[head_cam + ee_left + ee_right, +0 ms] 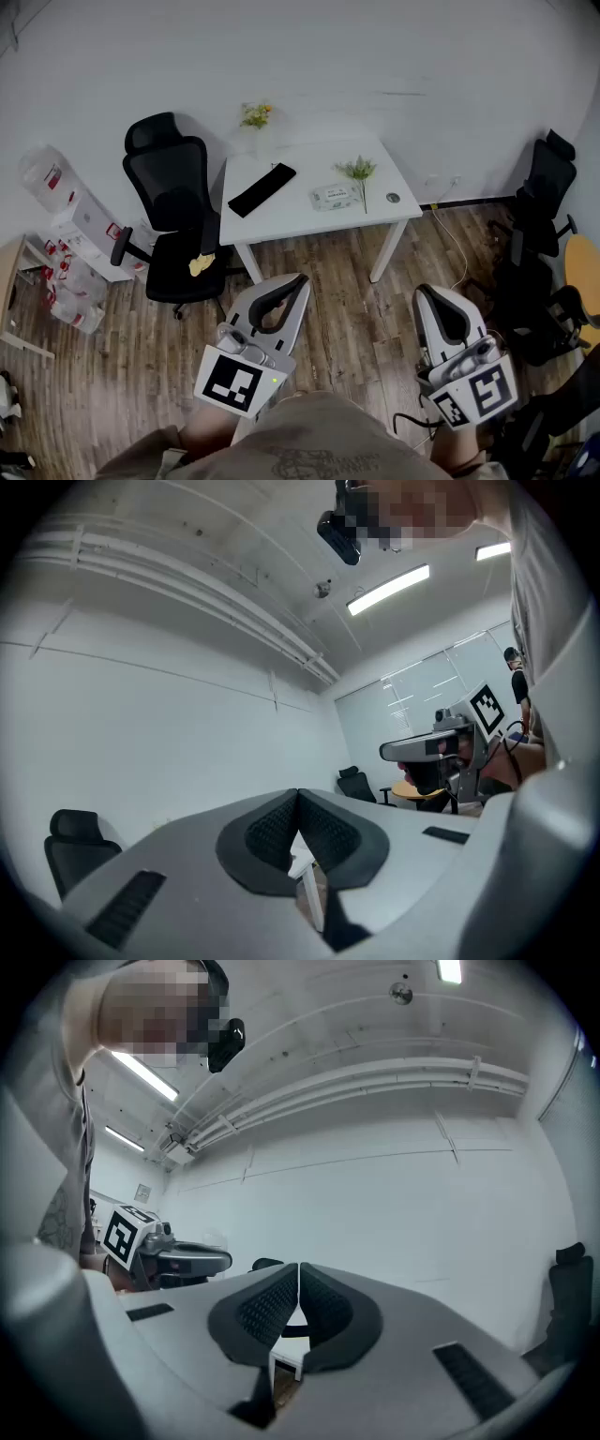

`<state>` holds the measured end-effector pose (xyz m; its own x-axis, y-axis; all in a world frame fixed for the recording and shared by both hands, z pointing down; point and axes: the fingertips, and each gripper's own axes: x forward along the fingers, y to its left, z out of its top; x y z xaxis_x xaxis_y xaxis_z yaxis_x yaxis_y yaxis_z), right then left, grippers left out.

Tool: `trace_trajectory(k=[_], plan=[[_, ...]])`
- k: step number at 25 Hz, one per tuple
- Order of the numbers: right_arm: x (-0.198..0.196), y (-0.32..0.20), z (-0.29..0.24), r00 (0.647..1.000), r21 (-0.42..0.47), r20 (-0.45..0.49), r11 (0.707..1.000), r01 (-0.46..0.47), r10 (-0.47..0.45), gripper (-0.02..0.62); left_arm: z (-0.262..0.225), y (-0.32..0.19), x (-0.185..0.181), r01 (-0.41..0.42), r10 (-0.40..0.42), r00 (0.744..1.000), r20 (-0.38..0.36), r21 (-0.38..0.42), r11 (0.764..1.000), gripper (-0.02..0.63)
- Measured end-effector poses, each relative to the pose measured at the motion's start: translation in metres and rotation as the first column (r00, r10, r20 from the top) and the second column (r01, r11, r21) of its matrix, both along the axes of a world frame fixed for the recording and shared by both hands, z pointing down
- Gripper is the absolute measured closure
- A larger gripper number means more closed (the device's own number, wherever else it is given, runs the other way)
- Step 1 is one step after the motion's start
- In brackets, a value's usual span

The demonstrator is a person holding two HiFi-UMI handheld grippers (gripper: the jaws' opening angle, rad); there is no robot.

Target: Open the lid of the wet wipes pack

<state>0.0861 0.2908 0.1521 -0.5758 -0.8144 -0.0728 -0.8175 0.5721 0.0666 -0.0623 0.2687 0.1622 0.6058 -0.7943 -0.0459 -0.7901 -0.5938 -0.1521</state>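
**Not started: the pack lies out of reach of both grippers**

From the head view I judge the task as not begun. The wet wipes pack lies flat on the white tabletop, toward its right half. A green sprig is just beside the pack, and a flat black slab lies well apart on the left. The pack is too small for me to make out its lid, so I cannot tell whether it is sealed, though nothing is near enough to have touched it.

I hold both grippers low and close to my body over the wooden floor, well apart from the table. The left gripper has its fingers pressed together with nothing between them. The right gripper is the same, its fingers together and empty. Both point level at the far wall, not down at the pack.

Everything is left to do. I need to close in on the tabletop, steady the pack with one gripper, and get the other under the lid's edge to lift it. An office chair stands at the table's left, so I reckon the front or the right is the easier way in.
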Motion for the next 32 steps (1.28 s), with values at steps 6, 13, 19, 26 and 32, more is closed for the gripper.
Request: trace_trajectory(k=[6,13,19,26,32], plan=[[0.005,-0.003,0.002,0.999,-0.003,0.039,1.0,0.014,-0.014,0.563,0.004,-0.004,0.006,0.008,-0.007,1.0,0.009,-0.016,1.0,0.589],[0.016,-0.008,0.012,0.999,-0.022,0.035,0.999,0.033,-0.032,0.563,0.008,-0.007,0.019,0.024,-0.023,0.999,0.025,-0.025,0.999,0.589],[0.029,-0.012,0.025,0.998,-0.034,0.024,0.998,0.057,-0.056,0.562,0.016,-0.012,0.035,0.042,-0.041,0.999,0.036,-0.037,0.998,0.589],[0.052,-0.016,0.037,0.998,-0.019,0.017,0.998,0.068,-0.067,0.561,0.027,-0.01,0.053,0.091,-0.089,0.995,0.033,-0.049,0.995,0.589],[0.078,-0.023,0.039,0.994,0.005,0.095,0.998,0.059,-0.06,0.531,0.038,-0.016,0.065,0.114,-0.111,0.993,0.044,-0.06,0.992,0.589]])
